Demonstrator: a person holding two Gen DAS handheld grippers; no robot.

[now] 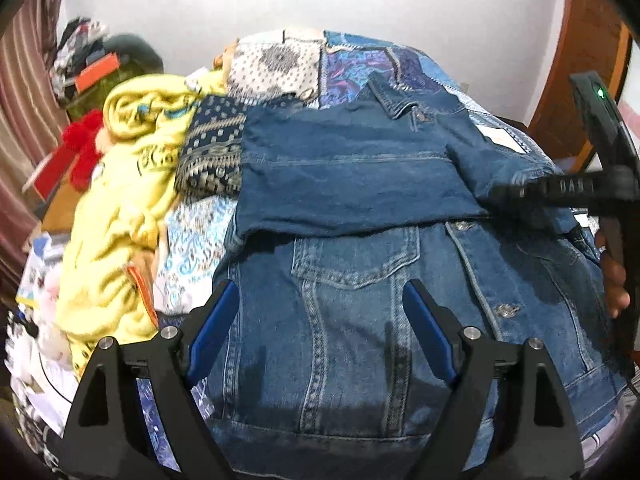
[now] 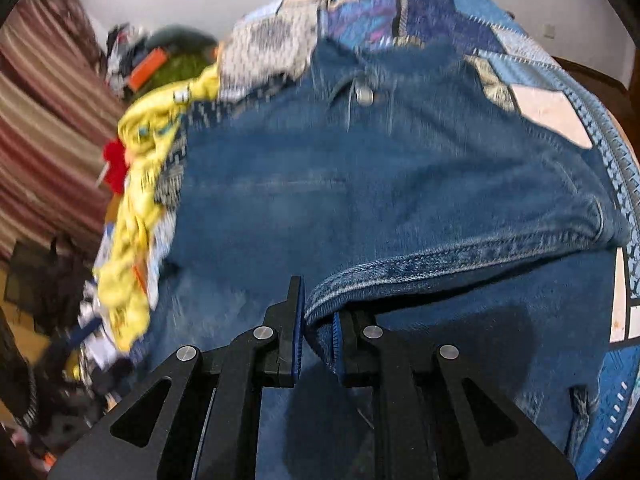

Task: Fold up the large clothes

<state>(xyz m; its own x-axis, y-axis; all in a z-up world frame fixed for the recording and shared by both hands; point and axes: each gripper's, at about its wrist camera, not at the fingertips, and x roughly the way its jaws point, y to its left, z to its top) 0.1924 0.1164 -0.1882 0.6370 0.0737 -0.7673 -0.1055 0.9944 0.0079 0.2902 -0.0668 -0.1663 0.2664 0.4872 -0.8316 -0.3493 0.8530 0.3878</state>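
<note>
A blue denim jacket (image 1: 360, 184) lies spread on a patchwork quilt (image 1: 360, 60), its far part folded over the near part with the chest pocket (image 1: 356, 260). My left gripper (image 1: 320, 320) is open and empty, just above the jacket's near part. My right gripper (image 2: 318, 328) is shut on a hemmed edge of the denim jacket (image 2: 400, 184) and holds that flap up. In the left wrist view the right gripper (image 1: 504, 192) reaches in from the right over the jacket's sleeve.
A yellow garment (image 1: 120, 200) and a pile of other clothes (image 1: 84, 60) lie to the left of the jacket. A striped curtain (image 2: 48, 120) hangs at the far left. A wooden headboard (image 1: 580, 60) stands at the right.
</note>
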